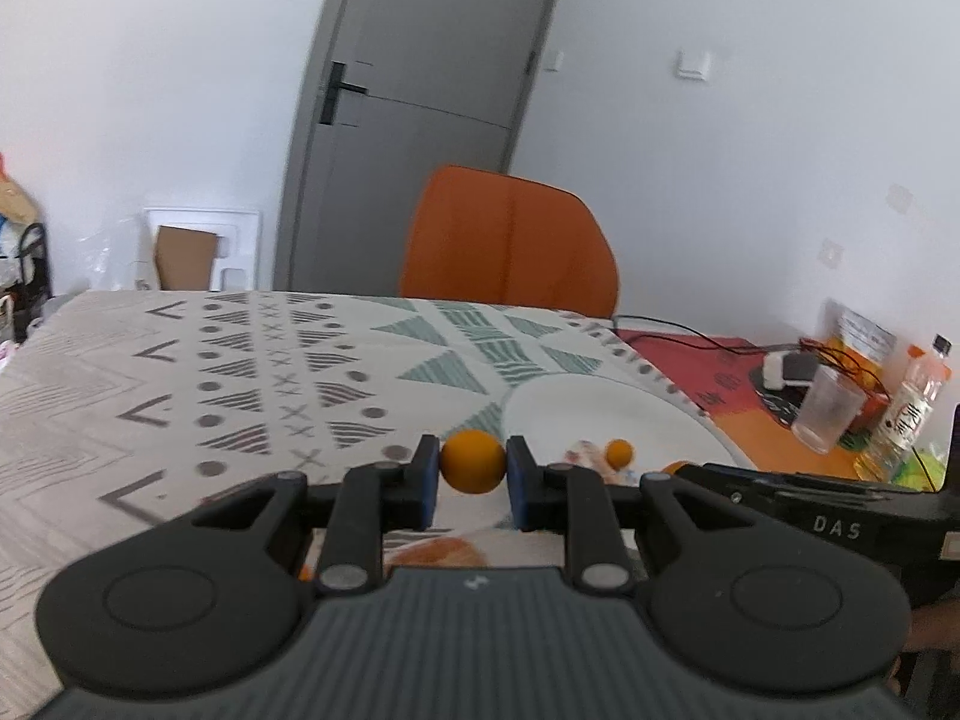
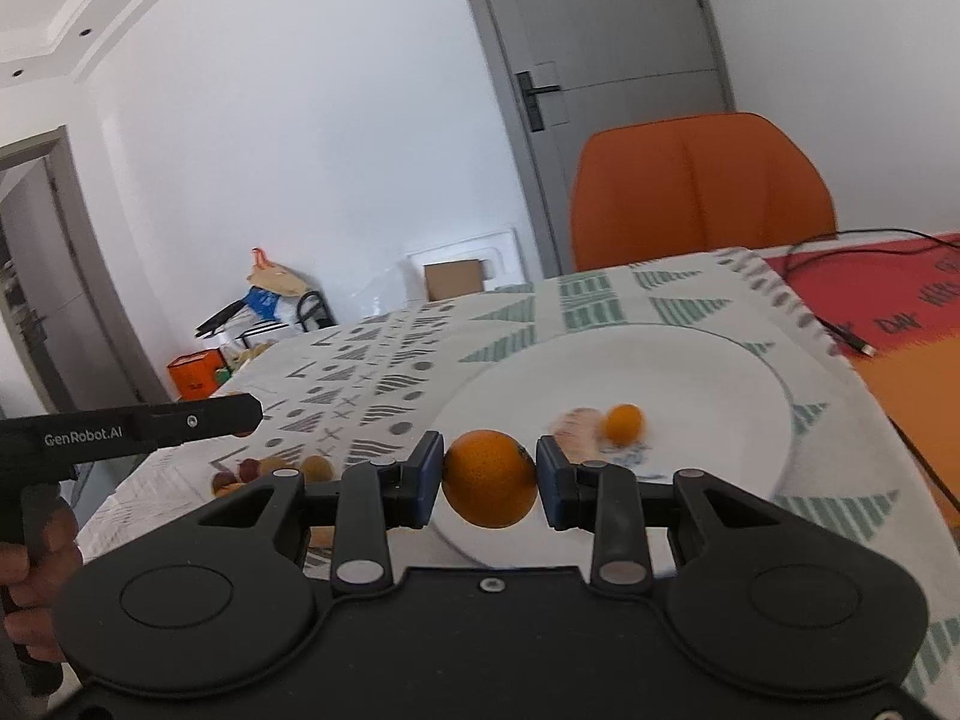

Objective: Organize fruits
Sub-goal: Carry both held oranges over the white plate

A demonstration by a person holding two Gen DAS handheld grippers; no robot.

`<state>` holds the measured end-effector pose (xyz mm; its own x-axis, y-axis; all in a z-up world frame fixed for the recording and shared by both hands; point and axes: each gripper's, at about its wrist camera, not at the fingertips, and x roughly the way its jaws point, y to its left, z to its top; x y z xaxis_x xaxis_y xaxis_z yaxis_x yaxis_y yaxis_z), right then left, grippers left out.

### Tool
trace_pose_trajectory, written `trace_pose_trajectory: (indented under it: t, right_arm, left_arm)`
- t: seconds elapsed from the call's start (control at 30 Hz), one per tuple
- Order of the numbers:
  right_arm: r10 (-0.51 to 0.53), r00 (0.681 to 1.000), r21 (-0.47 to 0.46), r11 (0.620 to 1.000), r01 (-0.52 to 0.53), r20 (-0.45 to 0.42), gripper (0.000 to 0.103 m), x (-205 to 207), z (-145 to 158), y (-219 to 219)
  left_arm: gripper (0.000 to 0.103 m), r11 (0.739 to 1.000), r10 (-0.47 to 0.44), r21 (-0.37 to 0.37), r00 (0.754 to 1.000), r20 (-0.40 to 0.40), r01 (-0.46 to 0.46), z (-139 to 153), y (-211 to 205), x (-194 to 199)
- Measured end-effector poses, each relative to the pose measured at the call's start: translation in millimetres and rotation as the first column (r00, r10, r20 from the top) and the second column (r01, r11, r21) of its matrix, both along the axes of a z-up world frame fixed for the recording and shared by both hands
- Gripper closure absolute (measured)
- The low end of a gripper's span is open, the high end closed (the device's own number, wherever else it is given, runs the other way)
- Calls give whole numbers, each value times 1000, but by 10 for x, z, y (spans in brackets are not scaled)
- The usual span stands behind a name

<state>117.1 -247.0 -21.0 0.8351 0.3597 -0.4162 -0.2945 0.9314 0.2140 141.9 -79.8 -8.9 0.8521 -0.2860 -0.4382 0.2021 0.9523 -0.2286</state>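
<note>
While two pieces already lie on the white plate, a small orange fruit and a pale blurred piece touching it, I judge the sorting partly done. Several small fruits remain on the desk left of the plate. My right tongs are clamped on an orange, carried above the plate's near rim. My left tongs pinch a smaller orange fruit between the blue pads, just left of the plate. Both loads remain to be set down, as I read it.
</note>
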Motion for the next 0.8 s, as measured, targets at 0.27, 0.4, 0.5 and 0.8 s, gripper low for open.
trace_pose_trajectory:
  t: [0.27,0.4,0.5,0.8]
  right_arm:
    - [-84,996,28,996,84,-11,71,-29,-85,-315]
    - [-117,993,38,992,118,-13,71,-33,-108,-447]
    - [-140,990,56,989,140,-8,71,-32,-125,-517]
    - [-187,982,61,981,186,6,66,-46,-191,-539]
  left_arm:
    - [81,996,-84,27,996,-15,85,-38,-396,195]
    - [81,992,-116,41,993,-28,118,-74,-583,275]
    - [81,990,-129,51,991,-40,131,-103,-691,334]
    - [81,985,-147,77,987,-72,152,-192,-959,520]
